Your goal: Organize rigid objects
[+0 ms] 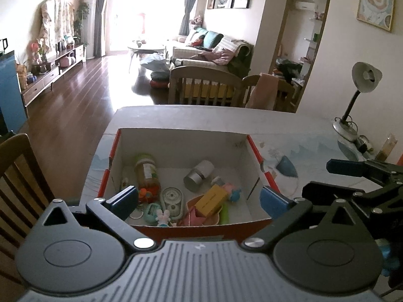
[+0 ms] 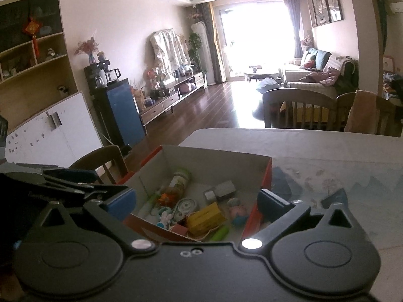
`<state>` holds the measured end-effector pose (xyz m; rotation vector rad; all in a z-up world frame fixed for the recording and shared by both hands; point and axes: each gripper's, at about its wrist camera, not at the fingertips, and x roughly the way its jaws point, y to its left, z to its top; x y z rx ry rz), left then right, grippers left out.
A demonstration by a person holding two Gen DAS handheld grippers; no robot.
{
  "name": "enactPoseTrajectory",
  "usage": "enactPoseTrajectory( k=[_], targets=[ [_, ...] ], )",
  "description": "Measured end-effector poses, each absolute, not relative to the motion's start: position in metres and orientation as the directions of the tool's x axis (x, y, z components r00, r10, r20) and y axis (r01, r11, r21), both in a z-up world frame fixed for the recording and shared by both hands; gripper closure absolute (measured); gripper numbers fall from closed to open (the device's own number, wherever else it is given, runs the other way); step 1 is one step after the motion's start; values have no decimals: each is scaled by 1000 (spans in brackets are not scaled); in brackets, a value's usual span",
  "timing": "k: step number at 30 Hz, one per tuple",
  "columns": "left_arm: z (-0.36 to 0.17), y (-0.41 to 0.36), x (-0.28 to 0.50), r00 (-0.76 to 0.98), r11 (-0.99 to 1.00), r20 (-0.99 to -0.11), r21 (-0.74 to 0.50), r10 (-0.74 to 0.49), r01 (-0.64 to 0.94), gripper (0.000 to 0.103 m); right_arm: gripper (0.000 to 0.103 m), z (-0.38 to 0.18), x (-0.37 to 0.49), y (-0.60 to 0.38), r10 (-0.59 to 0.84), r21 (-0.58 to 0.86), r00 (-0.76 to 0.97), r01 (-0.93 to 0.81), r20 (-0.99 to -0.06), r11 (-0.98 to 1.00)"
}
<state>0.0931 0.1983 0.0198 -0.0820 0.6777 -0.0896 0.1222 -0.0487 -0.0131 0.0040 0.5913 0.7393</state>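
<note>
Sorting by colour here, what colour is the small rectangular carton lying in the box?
Yellow: the carton, clearest in the left wrist view.

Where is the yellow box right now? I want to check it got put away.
The yellow box lies inside the cardboard box on the table, toward its near right part in the left wrist view, resting on a pink tray beside the silver can.

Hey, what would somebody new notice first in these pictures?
The open red-edged cardboard box on the pale table, filled with small things: a yellow carton, a silver cylinder, an orange-filled jar. The left gripper and right gripper hover open before it.
</note>
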Motion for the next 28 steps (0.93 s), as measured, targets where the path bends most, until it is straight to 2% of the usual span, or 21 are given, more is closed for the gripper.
enactPoseTrajectory(
  k=[4, 8, 22, 28],
  targets=[
    [20, 196, 89, 784, 996, -616, -81, -80, 37, 0, 0, -13, 121, -50, 641, 215, 578, -635, -505, 742],
    [21, 198, 85, 789, 993, -607, -111, -96, 35, 0, 0, -12, 120, -50, 645, 218, 573, -638, -505, 738],
    [20, 195, 86, 788, 997, -612, -80, -66, 22, 0, 0, -15, 119, -52, 646, 224, 567, -638, -511, 737],
    [19, 196, 86, 780, 994, -620, -105, -82, 21, 0, 0, -20, 118, -56, 641, 229, 570, -629, -514, 743]
  ],
)
